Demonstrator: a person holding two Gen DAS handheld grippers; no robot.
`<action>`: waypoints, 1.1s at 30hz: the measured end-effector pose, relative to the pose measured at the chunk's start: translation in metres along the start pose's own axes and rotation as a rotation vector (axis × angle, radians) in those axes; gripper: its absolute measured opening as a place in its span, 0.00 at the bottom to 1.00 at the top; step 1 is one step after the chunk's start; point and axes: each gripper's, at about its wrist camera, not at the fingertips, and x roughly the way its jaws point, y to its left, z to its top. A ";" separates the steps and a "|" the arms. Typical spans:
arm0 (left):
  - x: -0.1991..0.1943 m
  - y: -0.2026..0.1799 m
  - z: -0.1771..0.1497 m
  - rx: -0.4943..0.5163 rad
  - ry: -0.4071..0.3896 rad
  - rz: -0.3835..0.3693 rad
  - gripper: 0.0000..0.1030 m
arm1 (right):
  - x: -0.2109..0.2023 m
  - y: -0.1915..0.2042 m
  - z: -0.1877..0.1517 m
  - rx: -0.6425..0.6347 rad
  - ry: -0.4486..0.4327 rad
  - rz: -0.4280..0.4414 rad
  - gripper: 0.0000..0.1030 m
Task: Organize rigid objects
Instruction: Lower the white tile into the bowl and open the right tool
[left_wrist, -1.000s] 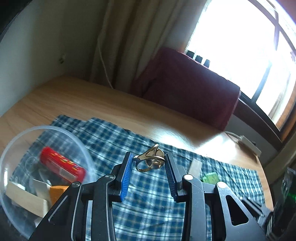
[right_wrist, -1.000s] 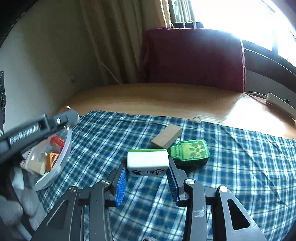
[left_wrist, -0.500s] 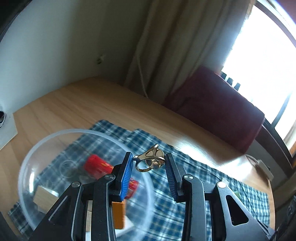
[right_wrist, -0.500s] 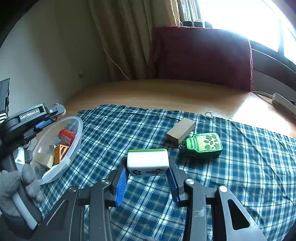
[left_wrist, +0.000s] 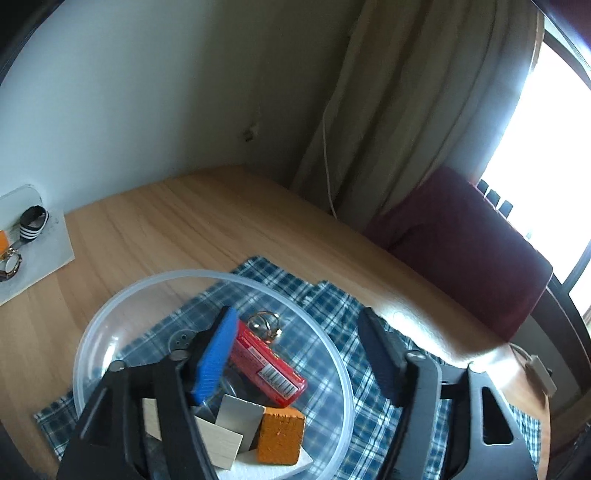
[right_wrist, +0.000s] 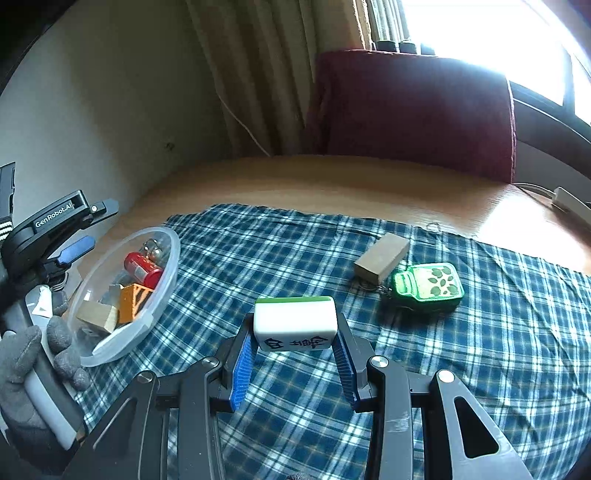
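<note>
Gold ring (left_wrist: 265, 325) beneath spread left gripper (left_wrist: 299, 354)

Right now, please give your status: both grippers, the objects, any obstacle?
Left gripper open over bowl, gold ring inside. Right gripper shut on mahjong tile. Wooden block, green keychain on cloth. Nothing blocking.

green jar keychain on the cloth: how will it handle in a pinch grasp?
The green jar keychain looks like a stiff, flat, thick slab, so it probably won't roll or tip. Its glossy face may be slippery. The metal ring at its neck will likely dangle when lifted and could snag the wooden block beside it.
</note>
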 end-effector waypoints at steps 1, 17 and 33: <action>-0.001 0.001 0.001 -0.005 -0.006 0.001 0.72 | 0.000 0.002 0.001 -0.002 0.001 0.006 0.40; -0.023 0.028 0.014 -0.102 -0.093 0.016 0.79 | 0.019 0.089 0.026 -0.152 0.007 0.143 0.40; -0.024 0.058 0.016 -0.187 -0.095 0.036 0.79 | 0.053 0.148 0.025 -0.278 0.067 0.276 0.49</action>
